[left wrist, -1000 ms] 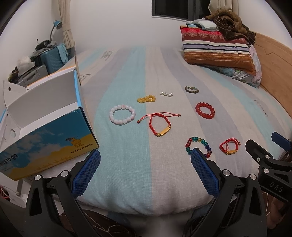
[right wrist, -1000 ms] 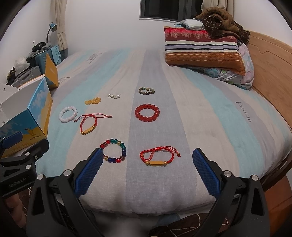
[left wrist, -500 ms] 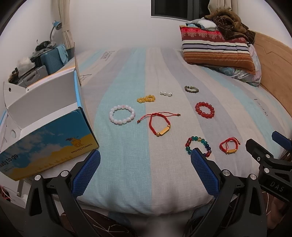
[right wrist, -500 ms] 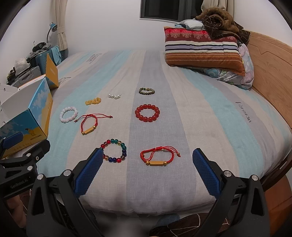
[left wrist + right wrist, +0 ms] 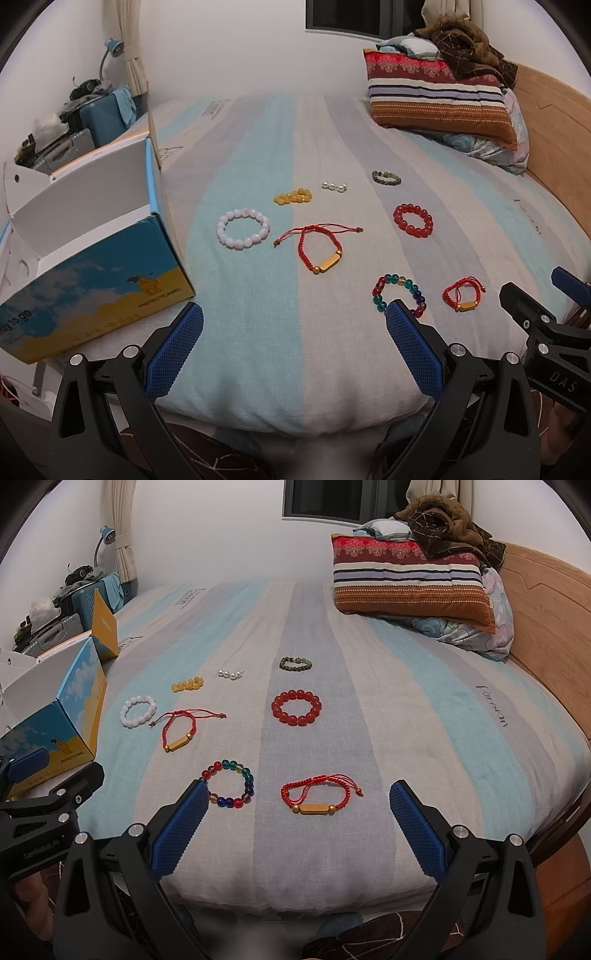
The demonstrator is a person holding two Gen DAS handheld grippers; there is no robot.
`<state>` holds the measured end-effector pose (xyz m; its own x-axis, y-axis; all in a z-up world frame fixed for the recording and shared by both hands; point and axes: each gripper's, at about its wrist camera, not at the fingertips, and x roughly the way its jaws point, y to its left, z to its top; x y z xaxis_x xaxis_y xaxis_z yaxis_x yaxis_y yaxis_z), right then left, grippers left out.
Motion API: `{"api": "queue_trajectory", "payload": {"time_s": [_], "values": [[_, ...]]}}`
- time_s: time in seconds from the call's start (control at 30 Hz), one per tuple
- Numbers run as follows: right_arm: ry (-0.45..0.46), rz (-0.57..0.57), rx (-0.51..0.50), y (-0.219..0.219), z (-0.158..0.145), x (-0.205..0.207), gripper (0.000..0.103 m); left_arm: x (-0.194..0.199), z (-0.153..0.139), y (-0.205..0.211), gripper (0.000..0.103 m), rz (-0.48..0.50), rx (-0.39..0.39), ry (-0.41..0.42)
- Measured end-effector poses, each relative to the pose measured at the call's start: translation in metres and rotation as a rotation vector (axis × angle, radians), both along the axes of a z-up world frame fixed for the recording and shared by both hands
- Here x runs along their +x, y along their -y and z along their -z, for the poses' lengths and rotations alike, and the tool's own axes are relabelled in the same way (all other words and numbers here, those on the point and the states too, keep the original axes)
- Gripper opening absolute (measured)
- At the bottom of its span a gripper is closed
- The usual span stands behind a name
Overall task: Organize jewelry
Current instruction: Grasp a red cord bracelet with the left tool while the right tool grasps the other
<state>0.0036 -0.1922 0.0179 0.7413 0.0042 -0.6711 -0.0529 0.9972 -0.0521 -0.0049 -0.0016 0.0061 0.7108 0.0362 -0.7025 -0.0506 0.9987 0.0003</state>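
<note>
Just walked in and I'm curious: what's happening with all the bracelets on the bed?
A person holds a claw in each hand, left claw and right claw, both open and empty above the bed's near edge. Eight pieces of jewelry lie spread on the cover, untouched. An open cardboard box sits at the left.

left gripper (image 5: 293,341): black angular frame | blue cross-hatched pads (image 5: 175,352) at 7 and 5 o'clock | silver screws | right gripper (image 5: 295,821): same build | white "DAS" lettering | bare skin at 8 o'clock in right view
</note>
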Motion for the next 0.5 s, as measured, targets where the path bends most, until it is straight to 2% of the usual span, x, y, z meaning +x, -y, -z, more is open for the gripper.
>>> {"api": "queue_trajectory", "payload": {"time_s": [0.17,0.5], "values": [[-0.031,0.018,-0.013,0.012,0.011,0.017,0.094,0.031,0.011,0.006,0.097,0.012,0.004,-0.027],[-0.137,0.051,-0.031,0.033,0.062,0.069,0.094,0.111,0.049,0.022,0.097,0.032,0.016,-0.100]]}}
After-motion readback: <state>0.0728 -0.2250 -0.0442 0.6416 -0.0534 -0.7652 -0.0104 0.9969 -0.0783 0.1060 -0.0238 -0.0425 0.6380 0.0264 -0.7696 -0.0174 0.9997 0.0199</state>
